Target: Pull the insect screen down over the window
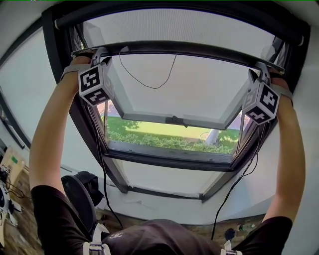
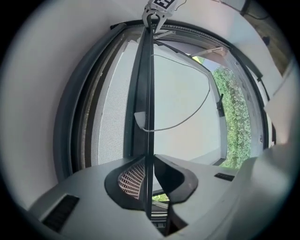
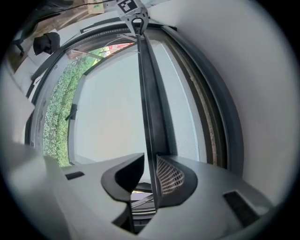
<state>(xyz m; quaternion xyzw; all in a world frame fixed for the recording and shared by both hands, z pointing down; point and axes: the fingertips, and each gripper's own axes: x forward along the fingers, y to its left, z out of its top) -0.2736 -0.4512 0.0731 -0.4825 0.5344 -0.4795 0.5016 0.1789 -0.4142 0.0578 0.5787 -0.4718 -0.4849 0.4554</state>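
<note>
Left gripper view shows the left tongs (image 2: pixel 149 160) closed down to a narrow gap on the edge of a slim dark metal pull bar (image 2: pixel 144 93), with both pads against it. The right tongs (image 3: pixel 150 160) clamp the same bar near its other end in the same way. From each pair the bar runs straight across to the opposite pair. A thin black cord (image 1: pixel 149 82) hangs in a loop from the bar between them.

Above both tongs, fine grey mesh (image 1: pixel 189 27) of the insect screen stretches from the bar up to a dark roller housing (image 1: pixel 174 11). It covers only the top of the opening. Below the tongs, the tilted-out white window sash (image 1: pixel 174 121) and a green hedge (image 1: pixel 169 142) are uncovered, so most of the pull looks yet to be done.

The bar seems light, rigid and smooth, so a thin edge like this could slip out of a loose grip. The mesh is soft and easily torn or creased, and is no place to grip. The roller probably pulls back against the draw. Holding the bar near both ends, as now, suits it best. It should come down level, since a skewed bar may bind in the black side frame (image 1: pixel 82 119).
</note>
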